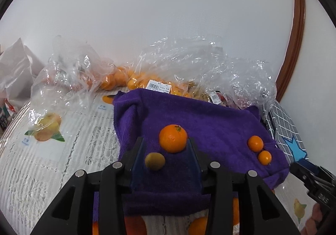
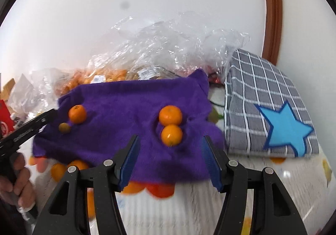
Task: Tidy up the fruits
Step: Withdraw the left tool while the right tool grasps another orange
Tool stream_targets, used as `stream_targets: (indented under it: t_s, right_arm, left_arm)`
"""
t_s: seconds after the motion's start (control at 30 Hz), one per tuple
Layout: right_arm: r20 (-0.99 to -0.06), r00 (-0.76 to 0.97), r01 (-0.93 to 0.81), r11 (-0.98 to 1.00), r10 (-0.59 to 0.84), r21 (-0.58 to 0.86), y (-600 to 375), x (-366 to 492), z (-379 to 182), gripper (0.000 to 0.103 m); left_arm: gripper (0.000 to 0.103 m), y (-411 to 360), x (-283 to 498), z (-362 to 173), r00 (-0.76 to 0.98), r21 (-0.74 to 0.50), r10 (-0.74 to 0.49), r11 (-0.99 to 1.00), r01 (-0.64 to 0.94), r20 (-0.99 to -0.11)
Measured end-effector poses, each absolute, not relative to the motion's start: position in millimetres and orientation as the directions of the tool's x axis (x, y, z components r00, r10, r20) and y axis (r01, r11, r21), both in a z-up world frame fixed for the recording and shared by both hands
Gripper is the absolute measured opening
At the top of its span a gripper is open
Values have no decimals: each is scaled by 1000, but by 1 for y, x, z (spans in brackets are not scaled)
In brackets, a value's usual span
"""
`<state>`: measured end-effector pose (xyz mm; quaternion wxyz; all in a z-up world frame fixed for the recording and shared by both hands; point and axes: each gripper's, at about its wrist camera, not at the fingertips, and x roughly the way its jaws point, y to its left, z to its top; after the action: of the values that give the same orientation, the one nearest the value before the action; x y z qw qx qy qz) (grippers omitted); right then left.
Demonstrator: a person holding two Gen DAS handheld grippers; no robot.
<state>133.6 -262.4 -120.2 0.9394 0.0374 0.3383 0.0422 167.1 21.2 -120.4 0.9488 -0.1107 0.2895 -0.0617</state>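
Fruit sits on the purple towel: a big orange and a small green fruit near the towel's middle, two little oranges touching each other near its right edge. The left gripper is wide open and holds nothing, with the green fruit between its fingers. I think a pick-up is starting; next, close gently on that fruit. The right gripper is open and empty too, near the little pair. Only its view shows the whole grey star cloth beside the towel. Only the left view shows the bags behind the towel clearly.
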Motion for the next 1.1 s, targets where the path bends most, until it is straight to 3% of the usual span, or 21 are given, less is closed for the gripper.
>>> stream_targets:
  t_s: [0.23,0.6,0.83,1.1]
  right_arm:
    - [-647,753,-70,992,122,106,-255,89,-105,59]
    - [-703,674,-139,974,226,180,-222,57,-135,59]
    - [-713,649,-186,964,265,190,-198,64,-147,47]
    - [-727,603,-187,944,329,272,-196,91,-158,45]
  left_arm:
    - [38,32,134,-117,835,-258,-156,966,16,-529]
    - [41,59,102,-132,776,-238,-111,970,-52,-621]
    - [41,61,97,-135,768,-239,-119,970,-46,-629]
    - [41,55,100,-135,758,-231,-139,973,-16,-637]
